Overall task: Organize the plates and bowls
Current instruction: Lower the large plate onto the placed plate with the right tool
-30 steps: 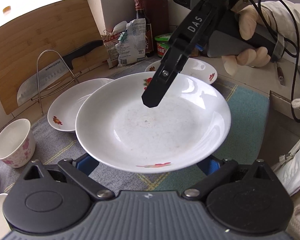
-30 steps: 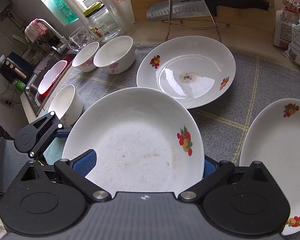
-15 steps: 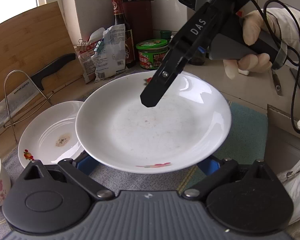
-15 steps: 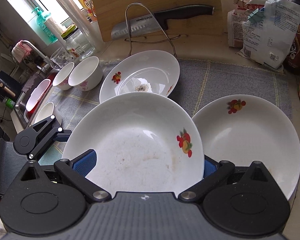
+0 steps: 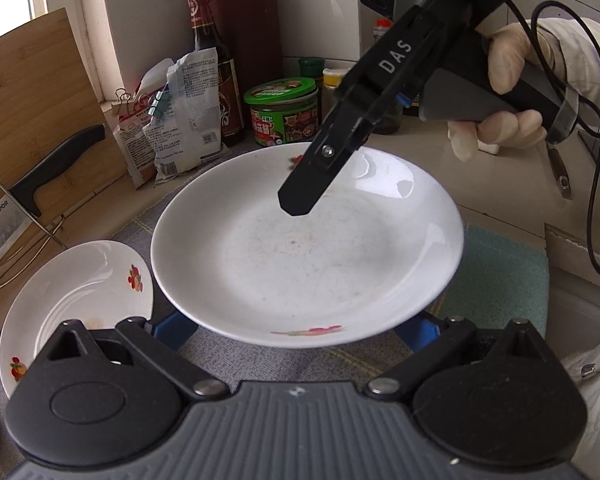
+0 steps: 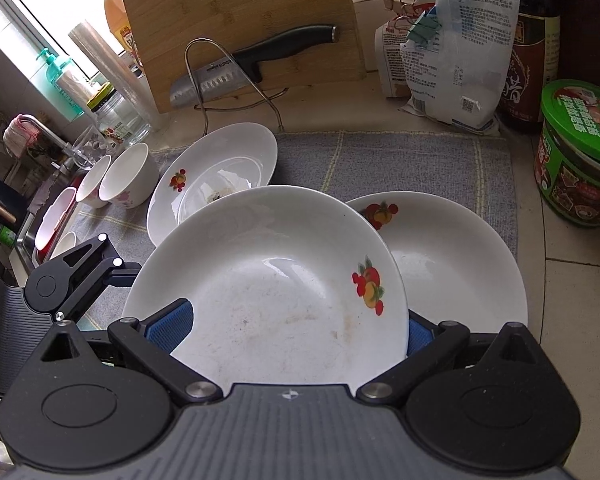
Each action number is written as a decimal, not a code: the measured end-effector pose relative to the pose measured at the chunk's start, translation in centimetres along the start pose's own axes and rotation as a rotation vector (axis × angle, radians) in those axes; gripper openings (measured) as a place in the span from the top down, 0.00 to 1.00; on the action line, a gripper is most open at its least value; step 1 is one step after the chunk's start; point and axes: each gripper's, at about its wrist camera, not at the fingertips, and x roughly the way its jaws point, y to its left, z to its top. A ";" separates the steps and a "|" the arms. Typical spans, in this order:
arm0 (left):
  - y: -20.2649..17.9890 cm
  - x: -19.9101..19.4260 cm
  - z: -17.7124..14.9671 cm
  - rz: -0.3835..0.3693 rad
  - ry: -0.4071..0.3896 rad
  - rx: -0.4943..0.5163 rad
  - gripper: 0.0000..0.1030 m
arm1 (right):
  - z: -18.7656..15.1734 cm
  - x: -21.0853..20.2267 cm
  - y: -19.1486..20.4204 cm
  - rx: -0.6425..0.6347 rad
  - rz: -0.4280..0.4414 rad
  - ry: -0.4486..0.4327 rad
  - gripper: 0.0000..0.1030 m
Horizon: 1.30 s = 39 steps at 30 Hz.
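Both claws grip one white plate (image 6: 276, 292) by opposite rims: I read the right claw (image 6: 288, 330) closed on its near edge, blue pads (image 6: 172, 322) against the rim, and the left claw (image 5: 296, 326) closed on the other edge. I see the plate held above the grey mat (image 6: 400, 160). Measured from the held plate: a second plate (image 6: 460, 264) lies on the mat just right and partly beneath it; a third plate (image 6: 220, 168) lies behind it to the left. Two bowls (image 6: 120, 178) stand further left of that plate. A cutting board (image 6: 244, 20) with a knife (image 6: 252, 64) stands behind, on the counter (image 6: 572, 320).
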 end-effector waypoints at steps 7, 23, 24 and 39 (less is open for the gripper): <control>0.2 1.4 0.5 -0.014 0.014 -0.003 0.01 | -0.1 0.0 -1.8 0.020 -0.008 -0.002 0.00; 0.4 3.4 1.3 0.009 0.027 -0.018 0.01 | -0.6 0.9 -4.6 0.072 -0.010 -0.006 0.00; 0.3 3.5 1.3 0.013 0.027 -0.013 0.01 | -0.6 1.0 -4.6 0.072 -0.011 -0.007 0.00; 0.4 4.3 1.5 0.010 0.042 0.046 0.01 | -1.1 1.1 -5.5 0.094 -0.028 0.003 0.00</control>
